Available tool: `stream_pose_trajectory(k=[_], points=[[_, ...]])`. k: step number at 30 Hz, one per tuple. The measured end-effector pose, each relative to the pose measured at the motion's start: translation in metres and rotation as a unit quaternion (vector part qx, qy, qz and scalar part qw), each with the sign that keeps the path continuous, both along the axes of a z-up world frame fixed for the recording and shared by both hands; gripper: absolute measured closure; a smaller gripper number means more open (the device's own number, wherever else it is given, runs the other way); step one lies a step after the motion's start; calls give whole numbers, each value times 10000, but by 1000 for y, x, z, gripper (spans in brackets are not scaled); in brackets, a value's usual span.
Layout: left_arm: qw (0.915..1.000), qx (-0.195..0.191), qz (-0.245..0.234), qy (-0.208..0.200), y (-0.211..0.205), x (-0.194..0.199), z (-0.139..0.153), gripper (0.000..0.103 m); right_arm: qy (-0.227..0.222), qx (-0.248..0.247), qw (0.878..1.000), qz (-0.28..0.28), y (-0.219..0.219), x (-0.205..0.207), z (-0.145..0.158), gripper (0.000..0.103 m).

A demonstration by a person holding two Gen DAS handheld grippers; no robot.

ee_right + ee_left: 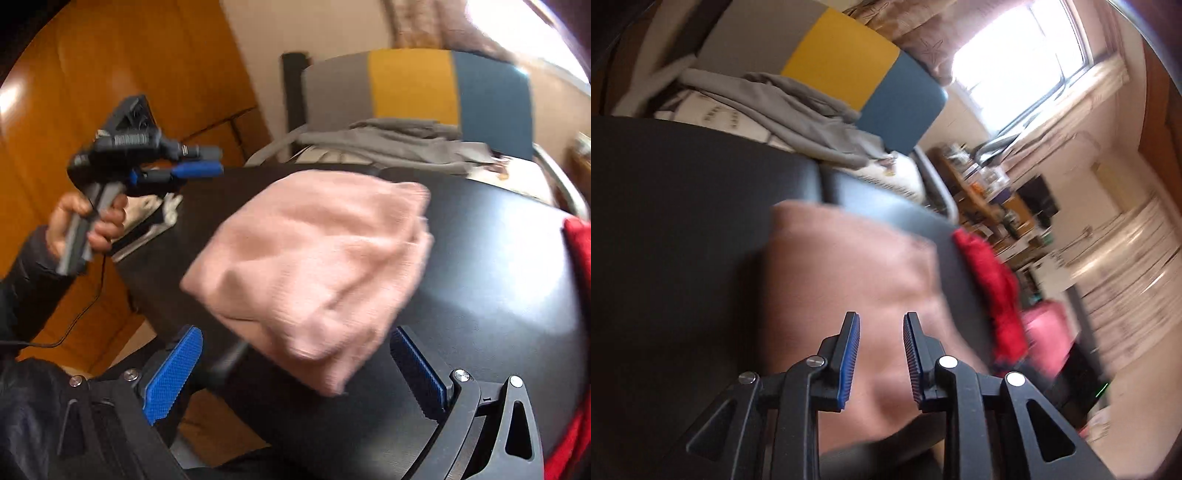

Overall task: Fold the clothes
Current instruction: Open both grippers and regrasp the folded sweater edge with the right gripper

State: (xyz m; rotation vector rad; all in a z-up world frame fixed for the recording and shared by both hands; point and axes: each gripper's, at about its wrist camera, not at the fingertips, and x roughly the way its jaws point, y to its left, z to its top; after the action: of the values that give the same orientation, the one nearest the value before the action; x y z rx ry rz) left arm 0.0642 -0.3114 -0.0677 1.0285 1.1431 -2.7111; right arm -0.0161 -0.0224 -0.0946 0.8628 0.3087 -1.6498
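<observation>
Left wrist view
Left claw [881,323]: spread a little, nothing between the blue pads, held above the cloth.
Pink garment [849,266]: folded, lying on the black worktop [672,221].
Red cloth [993,291]: draped at the worktop's right edge.
Chair [849,74]: behind the worktop, grey clothes [798,107] piled on its seat.

Right wrist view
Right claw [295,365]: spread wide, empty, near edge of the pink garment [314,258] between its fingers.
Left claw [207,160]: off the worktop's left side, gripped by a hand [88,225].
</observation>
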Motion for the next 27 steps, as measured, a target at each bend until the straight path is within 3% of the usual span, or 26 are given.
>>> stream_pose_trajectory(k=[2, 6, 8, 9, 10, 11, 12, 14, 17, 21, 23, 24, 26, 27], points=[[9999, -136, -70, 45, 1, 20, -14, 80, -60, 113, 9997, 201, -21, 4, 0, 0], [9974, -506, -420, 281, 21, 31, -27, 80, -941, 628, 9931, 320, -51, -8, -20, 2], [9943, -750, -706, 290, 33, 26, -35, 80, -1434, 847, 9859, 145, -54, -16, -35, 10], [9926, -877, -817, 183, 36, 21, -42, 80, -1636, 904, 9824, 42, -53, -20, -41, 26], [9906, -1005, -927, 76, 40, 16, -48, 80, -1810, 944, 9789, -53, -52, -23, -46, 51], [9881, -1132, -1037, -31, 44, 11, -54, 80, -1903, 936, 9772, -124, -49, -24, -48, 65], [9853, -1259, -1146, -139, 48, 6, -61, 80, -1996, 929, 9753, -195, -46, -25, -50, 86], [9796, -1420, -1369, -382, 54, -1, -74, 80, -1933, 805, 9775, -253, -38, -23, -41, 88], [9767, -1368, -1525, -634, 54, -1, -92, 80, -1720, 653, 9824, -323, -24, -18, -27, 90], [9772, -1203, -1639, -614, 51, 0, -86, 83, -1962, 1330, 9706, -426, -14, -11, -79, 91], [9778, -1089, -1700, -561, 50, 0, -78, 83, -2409, 851, 9656, -492, -2, -18, -80, 90], [9782, -1044, -1730, -482, 50, 1, -74, 83, -2477, 635, 9654, -505, 3, -21, -72, 87], [9786, -991, -1788, -246, 52, 0, -64, 83, -2421, 375, 9680, -538, 12, -27, -55, 71], [9782, -991, -1817, -142, 54, -2, -61, 83, -2336, 296, 9703, -557, 15, -29, -46, 46]])
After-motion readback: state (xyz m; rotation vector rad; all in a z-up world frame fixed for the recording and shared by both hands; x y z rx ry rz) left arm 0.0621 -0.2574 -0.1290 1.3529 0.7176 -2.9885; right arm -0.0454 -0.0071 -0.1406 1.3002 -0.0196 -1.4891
